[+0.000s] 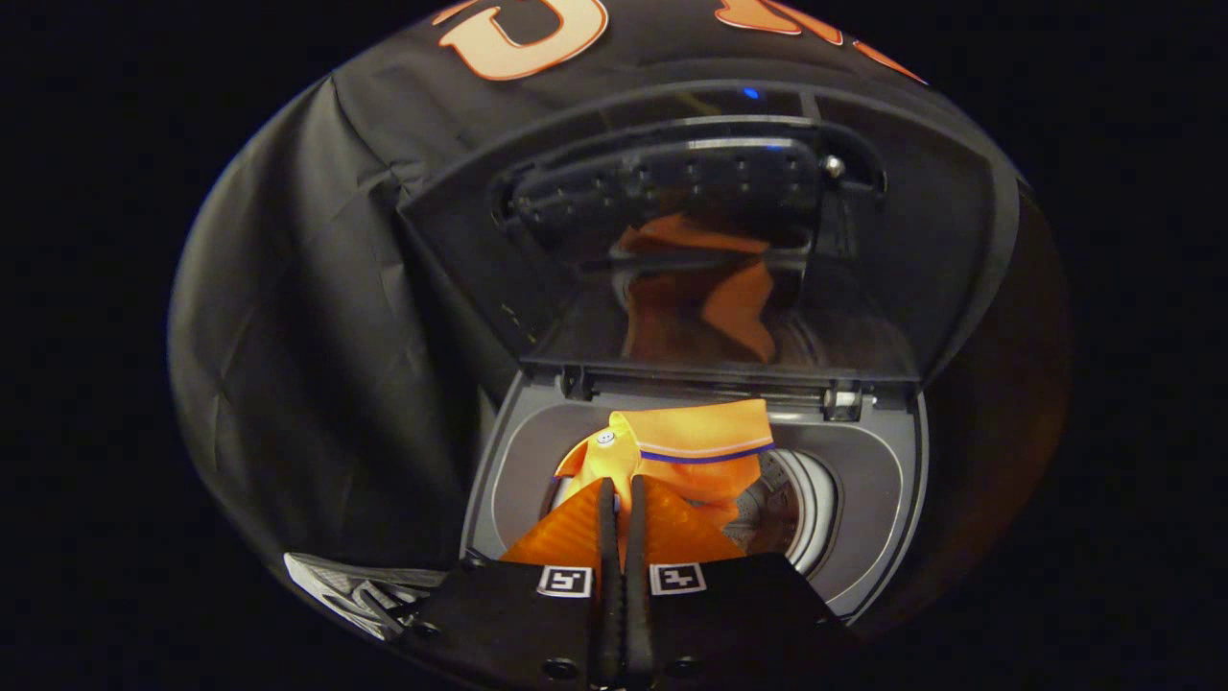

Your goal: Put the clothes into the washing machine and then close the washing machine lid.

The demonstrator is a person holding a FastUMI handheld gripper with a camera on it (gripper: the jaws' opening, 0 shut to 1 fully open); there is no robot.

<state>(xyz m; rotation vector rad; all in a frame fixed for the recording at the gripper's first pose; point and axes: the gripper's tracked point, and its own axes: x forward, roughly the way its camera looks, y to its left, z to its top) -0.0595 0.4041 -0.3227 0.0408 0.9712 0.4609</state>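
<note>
The hand-held gripper (620,499) pinches the orange shirt (686,451) tight over the washing machine (883,499) hole at 12 o'clock, so it should go lower before letting go, under the open lid (921,278).

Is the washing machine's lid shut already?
No, the lid stands up open behind the tub opening, while the gripper is shut on the orange shirt over it.

An orange polo shirt with a striped collar (686,451) hangs over the grey top-loading washing machine's (868,499) open drum, its dark glass lid (710,240) raised upright.
</note>
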